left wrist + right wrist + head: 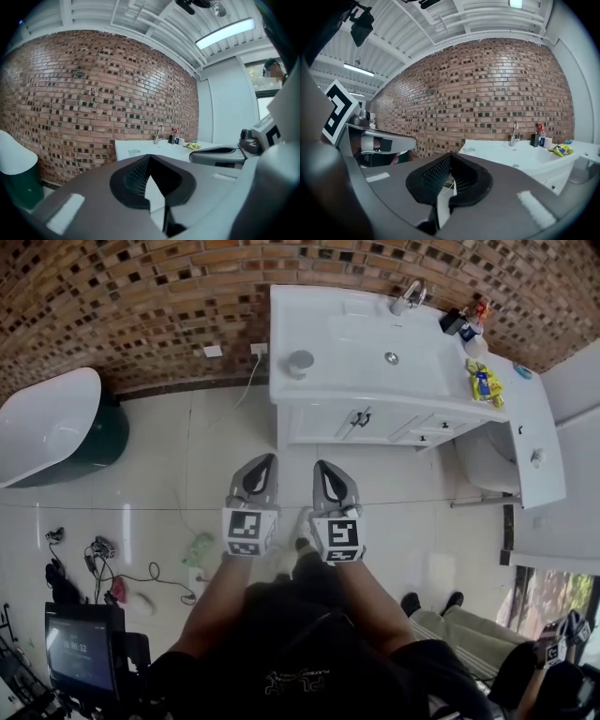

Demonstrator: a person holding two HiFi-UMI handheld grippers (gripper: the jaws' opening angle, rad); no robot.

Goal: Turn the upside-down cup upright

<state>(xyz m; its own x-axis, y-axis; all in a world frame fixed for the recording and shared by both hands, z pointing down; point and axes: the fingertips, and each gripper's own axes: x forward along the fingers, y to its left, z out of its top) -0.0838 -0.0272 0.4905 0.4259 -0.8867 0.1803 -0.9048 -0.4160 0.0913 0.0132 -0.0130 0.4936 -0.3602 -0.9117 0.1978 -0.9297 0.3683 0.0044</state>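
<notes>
Brick wall (141, 296), white vanity (347, 343), faucet (409, 298), bathtub (47, 423), yellow packet (483, 382)

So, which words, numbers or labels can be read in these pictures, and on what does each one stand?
No text can be read for certain.
Screen: pale digits, too blurred to read.
Shirt: white print, too blurred to read.
Yellow packet: print too small to read.
Bottles: labels too small to read.
Left gripper and right gripper: square markers on the cubes, no letters.
</notes>
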